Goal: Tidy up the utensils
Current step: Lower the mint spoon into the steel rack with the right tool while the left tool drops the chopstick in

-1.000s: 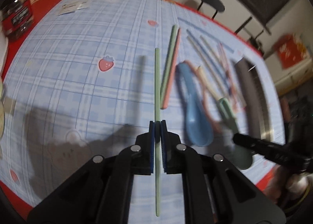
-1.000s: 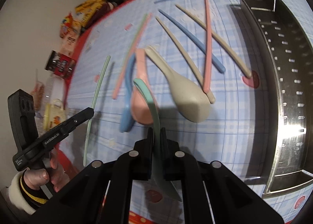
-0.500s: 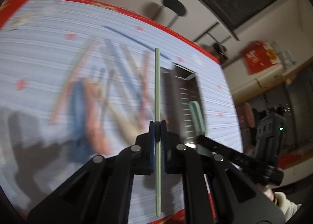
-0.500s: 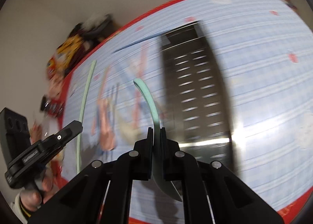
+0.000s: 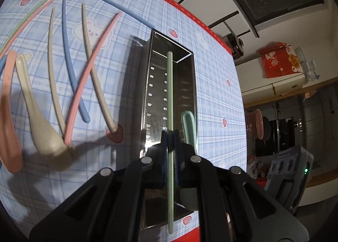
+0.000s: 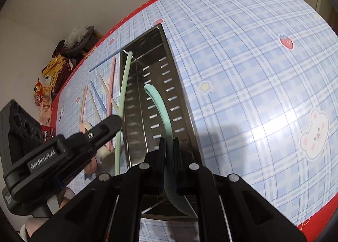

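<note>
A: What does the left gripper have?

B: Its jaws are clamped on a pale green chopstick. The stick runs lengthwise over the metal tray, its far tip near the tray's far end wall. I cannot tell whether it touches the tray floor.

A: And the right gripper?

B: Pinched tight on a mint green spoon. The handle arcs forward over the tray's slotted floor, and the bowl end pokes out behind the jaws, over the tray's near end.

A: Where is the tray?

B: On the table, which has a blue checked cloth with a red border. It lies lengthwise, its far end toward the table's far edge and its near end close to the near edge.

A: What else is on the cloth?

B: Beside the tray's left side, in the left wrist view: a pink chopstick crossing a beige chopstick, a blue chopstick, another beige one, a beige spoon and a pink spoon. One long blue stick lies near the far edge.
</note>
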The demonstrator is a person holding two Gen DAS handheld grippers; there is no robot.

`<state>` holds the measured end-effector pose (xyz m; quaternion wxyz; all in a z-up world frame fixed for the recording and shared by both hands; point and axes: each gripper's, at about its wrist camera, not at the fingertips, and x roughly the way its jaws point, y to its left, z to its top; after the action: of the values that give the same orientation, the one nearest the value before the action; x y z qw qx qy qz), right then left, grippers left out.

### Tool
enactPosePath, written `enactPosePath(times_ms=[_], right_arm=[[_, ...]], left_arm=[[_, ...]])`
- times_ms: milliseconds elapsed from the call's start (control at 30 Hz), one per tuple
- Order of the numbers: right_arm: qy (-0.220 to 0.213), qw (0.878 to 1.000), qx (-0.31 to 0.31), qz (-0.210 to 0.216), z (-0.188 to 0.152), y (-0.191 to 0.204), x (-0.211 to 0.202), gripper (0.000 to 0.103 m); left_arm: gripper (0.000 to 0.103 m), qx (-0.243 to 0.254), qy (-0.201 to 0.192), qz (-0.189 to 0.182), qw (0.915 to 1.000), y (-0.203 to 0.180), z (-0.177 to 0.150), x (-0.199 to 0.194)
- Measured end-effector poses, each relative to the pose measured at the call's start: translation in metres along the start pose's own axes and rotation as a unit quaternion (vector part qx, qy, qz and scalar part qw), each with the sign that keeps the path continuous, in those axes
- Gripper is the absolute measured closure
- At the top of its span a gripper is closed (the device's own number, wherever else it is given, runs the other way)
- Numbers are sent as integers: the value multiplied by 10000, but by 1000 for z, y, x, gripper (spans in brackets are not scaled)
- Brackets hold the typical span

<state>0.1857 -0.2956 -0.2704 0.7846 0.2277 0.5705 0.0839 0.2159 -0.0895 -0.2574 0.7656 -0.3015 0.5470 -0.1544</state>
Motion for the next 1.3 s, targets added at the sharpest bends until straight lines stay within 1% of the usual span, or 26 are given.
enactPosePath(times_ms=[233,433,667,767,800,833,867,900,933,967,1000,1067,1100,1133,1167,1200,1267,1300], right_arm=[[-8,10000,51,46,-2,-2,4,95],[-65,10000,17,66,-4,-3,2,95],[-82,9998,-173,-45,-8,0,2,95],[-61,9998,-200,-27,-9,1,2,94],[-66,9997,-220,-8,-9,3,0,94],[-96,9996,-280,38,-10,6,-4,93],[-138,9992,-381,71,-11,10,-8,87],[-197,9985,-503,38,-12,14,-13,73],[-258,9978,-604,-6,-12,18,-17,65],[-331,9969,-711,-32,-13,21,-22,53],[-420,9954,-861,-54,-15,27,-27,45],[-513,9926,-1090,-156,-18,36,-34,35],[-574,9908,-1208,-208,-20,41,-38,28],[-628,9894,-1286,-245,-22,44,-40,25],[-703,9872,-1402,-296,-24,50,-44,19],[-749,9853,-1495,-341,-25,53,-46,14],[-842,9809,-1700,-432,-27,63,-49,7],[-890,9785,-1804,-450,-28,68,-51,6]], left_arm=[[93,82,-70,185,9998,-5,5,10],[93,126,-110,277,9995,-3,17,13],[93,158,-30,367,9992,-6,34,25],[94,297,4,373,9989,-9,37,26],[93,329,-5,346,9989,-10,38,23],[88,379,-20,275,9989,-12,40,19],[80,424,-40,240,9988,-14,41,15],[76,508,-90,189,9985,-16,44,8],[67,593,-143,147,9980,-18,46,0],[56,697,-210,109,9973,-21,49,-8],[51,773,-268,111,9966,-23,49,-16],[31,970,-440,137,9942,-26,54,-36],[25,1029,-497,131,9934,-27,55,-45],[13,1105,-572,153,9921,-28,57,-55],[10,1187,-648,192,9906,-28,58,-65],[10,1259,-693,223,9894,-27,56,-73],[5,1393,-774,319,9867,-24,57,-90],[5,1431,-808,353,9858,-22,55,-97]])
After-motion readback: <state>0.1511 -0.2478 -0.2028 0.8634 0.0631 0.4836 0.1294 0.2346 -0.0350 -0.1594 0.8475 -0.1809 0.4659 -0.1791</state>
